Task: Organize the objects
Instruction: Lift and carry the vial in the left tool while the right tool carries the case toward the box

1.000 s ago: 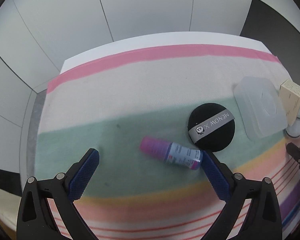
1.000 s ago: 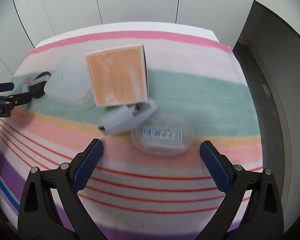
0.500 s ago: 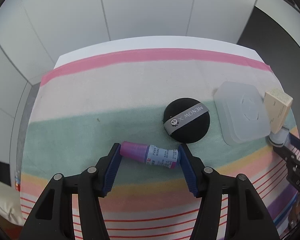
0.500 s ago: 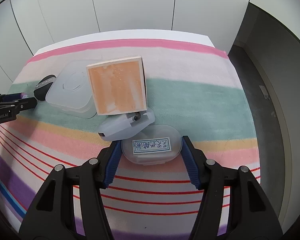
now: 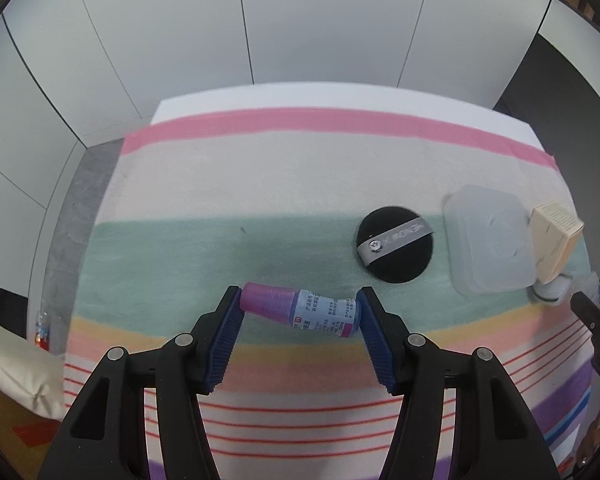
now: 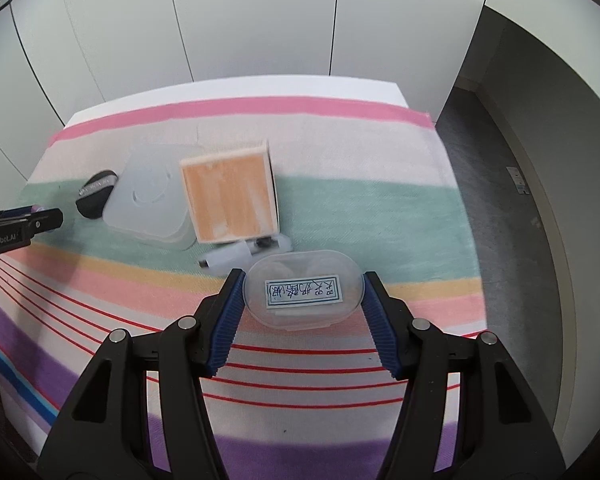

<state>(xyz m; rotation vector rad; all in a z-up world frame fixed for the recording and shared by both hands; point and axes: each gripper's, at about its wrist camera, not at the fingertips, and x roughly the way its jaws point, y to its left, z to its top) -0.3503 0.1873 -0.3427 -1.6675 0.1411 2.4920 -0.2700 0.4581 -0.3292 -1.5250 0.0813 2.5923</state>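
The sorting looks to be at an early stage: nothing is visibly gathered yet, and most items lie scattered on the striped surface (image 5: 300,184), while two have just been picked up. The left gripper (image 5: 298,310) has narrowed its jaws on a small bottle (image 5: 300,312) with a purple cap, which lies crosswise between them, cap against the left pad and base against the right, clear of the cloth as far as can be judged. Beyond the jaws and to their right lie a black powder puff (image 5: 395,245), a frosted square box (image 5: 490,240) and a beige carton (image 5: 554,242). The right gripper (image 6: 303,290) pinches a clear oval case (image 6: 303,288) with a handwritten label, the pads pressing its two long ends at a middling spread. Just beyond these jaws lies a pale lidded tube (image 6: 236,257), half under an orange-faced carton (image 6: 230,196). Still to do, by this reading: carrying both held items to wherever they belong, a place not shown, and then dealing with the puff, box, carton and tube.
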